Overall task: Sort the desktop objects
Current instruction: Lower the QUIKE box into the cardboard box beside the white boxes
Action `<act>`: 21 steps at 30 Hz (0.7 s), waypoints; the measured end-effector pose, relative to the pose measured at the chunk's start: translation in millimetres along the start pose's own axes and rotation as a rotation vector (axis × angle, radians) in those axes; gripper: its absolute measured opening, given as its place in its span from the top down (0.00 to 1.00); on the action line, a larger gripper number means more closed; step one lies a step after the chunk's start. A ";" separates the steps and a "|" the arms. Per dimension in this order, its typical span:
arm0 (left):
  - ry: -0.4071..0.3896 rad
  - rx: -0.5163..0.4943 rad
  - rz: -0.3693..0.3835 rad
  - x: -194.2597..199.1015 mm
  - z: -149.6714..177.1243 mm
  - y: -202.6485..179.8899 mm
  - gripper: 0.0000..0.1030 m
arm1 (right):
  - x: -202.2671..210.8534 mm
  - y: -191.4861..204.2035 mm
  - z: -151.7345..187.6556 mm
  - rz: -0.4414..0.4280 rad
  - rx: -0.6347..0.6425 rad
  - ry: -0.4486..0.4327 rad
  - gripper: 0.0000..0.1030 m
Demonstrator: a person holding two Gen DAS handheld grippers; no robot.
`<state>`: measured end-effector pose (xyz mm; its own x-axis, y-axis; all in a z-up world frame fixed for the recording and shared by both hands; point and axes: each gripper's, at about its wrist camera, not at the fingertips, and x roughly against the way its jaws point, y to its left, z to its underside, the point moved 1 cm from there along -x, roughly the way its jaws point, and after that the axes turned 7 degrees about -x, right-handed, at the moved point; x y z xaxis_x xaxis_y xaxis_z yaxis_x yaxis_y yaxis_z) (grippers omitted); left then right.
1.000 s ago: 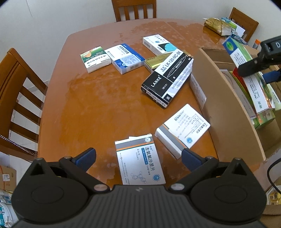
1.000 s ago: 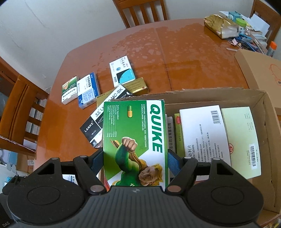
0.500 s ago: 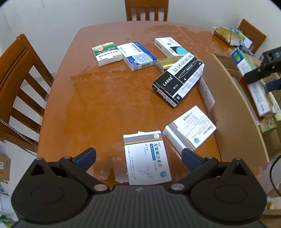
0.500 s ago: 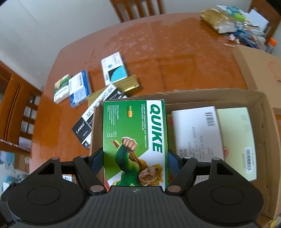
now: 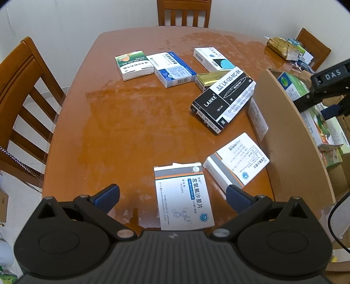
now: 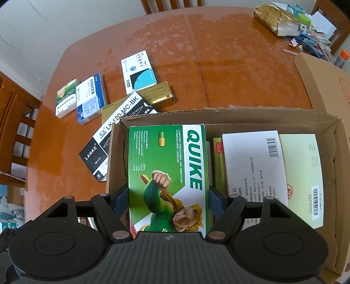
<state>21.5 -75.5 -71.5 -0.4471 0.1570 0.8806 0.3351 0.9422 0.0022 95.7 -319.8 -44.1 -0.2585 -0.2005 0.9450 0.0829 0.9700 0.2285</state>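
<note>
My right gripper (image 6: 168, 196) is shut on a green QUIKE box (image 6: 167, 174) and holds it inside the left end of the cardboard box (image 6: 341, 153), beside packs that stand there. My left gripper (image 5: 172, 194) is open above the table, over a white pack with blue print (image 5: 183, 196). Beside that pack lies a white and grey pack (image 5: 236, 159). Farther off lie the black LANKE box (image 5: 223, 98), a gold box (image 5: 207, 79), a white-teal pack (image 5: 212, 59), a blue-white pack (image 5: 170, 68) and a green-white pack (image 5: 133, 64). The right gripper (image 5: 328, 87) shows at the right edge.
The cardboard box's tall flap (image 5: 291, 135) rises at the right of the loose packs. Wooden chairs (image 5: 19, 104) stand round the table. A gold bag (image 6: 275, 19) and small clutter lie at the far right corner. Another carton (image 6: 323, 83) sits right of the box.
The right gripper has sunk a little with the QUIKE box, deeper into the cardboard box. The left gripper has rolled slightly over the same packs.
</note>
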 end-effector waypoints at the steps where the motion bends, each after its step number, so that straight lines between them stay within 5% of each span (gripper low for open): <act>1: 0.001 0.000 0.002 -0.4 0.1 0.1 0.00 | -1.3 1.7 -0.4 0.006 0.003 0.001 0.25; 13: 0.063 -0.090 -0.019 -3.0 -10.8 -12.5 0.00 | -11.7 10.9 5.7 0.130 0.020 -0.045 0.25; 21: 0.076 -0.102 -0.025 -3.5 -27.6 -22.7 0.00 | -17.2 17.0 8.2 0.114 0.053 -0.052 0.25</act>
<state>38.3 -105.5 -61.5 -0.3931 0.1071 0.9132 0.4091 0.9098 0.0695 93.7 -298.7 -58.4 -0.2998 -0.0825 0.9504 0.0635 0.9923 0.1062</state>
